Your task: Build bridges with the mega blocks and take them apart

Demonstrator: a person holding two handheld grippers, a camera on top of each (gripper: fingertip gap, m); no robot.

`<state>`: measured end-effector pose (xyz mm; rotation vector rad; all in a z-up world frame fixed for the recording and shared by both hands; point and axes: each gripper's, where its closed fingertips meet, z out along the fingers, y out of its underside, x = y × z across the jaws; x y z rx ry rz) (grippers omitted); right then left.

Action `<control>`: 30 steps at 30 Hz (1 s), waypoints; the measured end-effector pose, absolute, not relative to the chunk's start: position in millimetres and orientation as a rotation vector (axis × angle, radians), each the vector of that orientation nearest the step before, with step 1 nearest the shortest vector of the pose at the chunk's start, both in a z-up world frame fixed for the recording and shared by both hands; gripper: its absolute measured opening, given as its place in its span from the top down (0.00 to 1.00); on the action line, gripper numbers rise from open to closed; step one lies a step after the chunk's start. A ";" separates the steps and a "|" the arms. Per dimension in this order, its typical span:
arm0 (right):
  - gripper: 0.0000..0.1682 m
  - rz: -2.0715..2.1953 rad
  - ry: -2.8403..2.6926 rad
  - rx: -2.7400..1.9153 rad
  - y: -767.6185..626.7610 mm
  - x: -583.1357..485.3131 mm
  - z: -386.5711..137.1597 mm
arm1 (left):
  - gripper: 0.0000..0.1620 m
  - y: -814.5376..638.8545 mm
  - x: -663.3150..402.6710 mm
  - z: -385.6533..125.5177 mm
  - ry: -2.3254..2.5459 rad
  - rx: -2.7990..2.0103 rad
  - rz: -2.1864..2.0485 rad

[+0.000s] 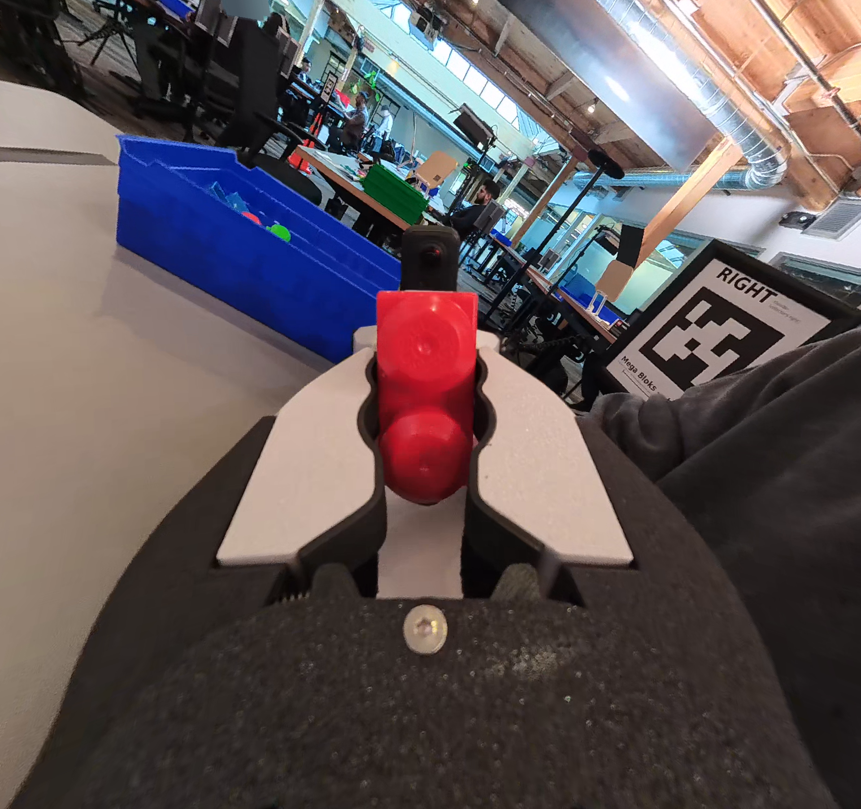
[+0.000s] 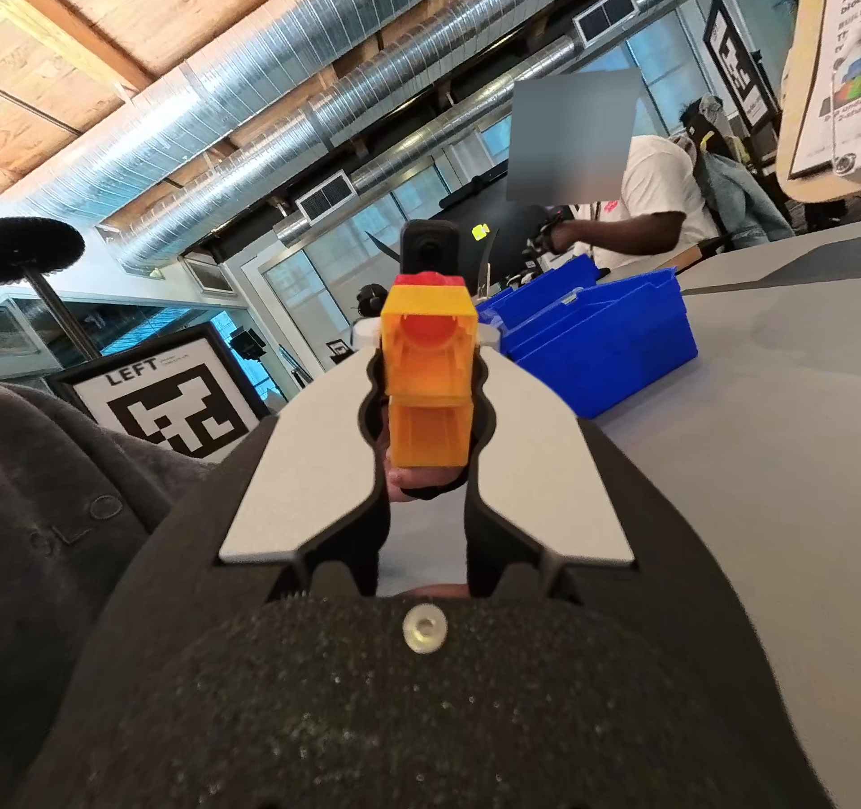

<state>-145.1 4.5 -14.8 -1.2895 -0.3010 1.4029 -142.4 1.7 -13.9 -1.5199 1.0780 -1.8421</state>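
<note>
Two grippers face each other above a grey table (image 1: 116, 390). One red block (image 1: 426, 395), studs toward the camera, is clamped between the closed-in left gripper (image 1: 426, 357) fingers. One yellow block (image 2: 428, 390), hollow underside showing, is clamped likewise by the right gripper (image 2: 428, 367). One blue bin (image 1: 242, 250) holds loose pieces. Two framed marker signs (image 1: 713, 339) bear printed text.

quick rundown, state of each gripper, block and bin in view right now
left gripper: shut on red block
red block: clamped, studs toward the camera, held off the table
right gripper: shut on yellow block
yellow block: clamped, hollow underside toward the camera, a red stud inside its far cell
blue bin: on the table, open, loose blocks inside
</note>
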 end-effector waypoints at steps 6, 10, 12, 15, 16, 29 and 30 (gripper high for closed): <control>0.79 1.388 -0.234 -1.263 8.1 -99.5 -16.3 | 0.78 42.0 -186.2 29.1 0.775 -1.361 -1.918; 0.79 1.248 -0.304 -1.375 11.2 -82.0 -23.0 | 0.78 56.7 -212.6 27.2 0.863 -1.402 -1.765; 0.79 1.153 -0.331 -1.442 14.6 -81.9 -27.1 | 0.78 56.8 -210.0 12.3 0.958 -1.474 -1.586; 0.79 1.021 -0.351 -1.517 18.9 -87.6 -32.5 | 0.78 62.4 -200.5 -13.2 1.025 -1.623 -1.356; 0.79 0.960 -0.359 -1.540 20.1 -85.6 -31.0 | 0.78 64.7 -197.7 -19.0 1.022 -1.666 -1.312; 0.79 0.035 0.191 -2.322 73.3 257.2 -68.0 | 0.78 46.4 -181.2 -21.9 1.163 -1.689 -1.239; 0.79 0.050 0.196 -2.382 81.9 263.6 -85.1 | 0.78 45.4 -179.6 -22.2 1.168 -1.690 -1.244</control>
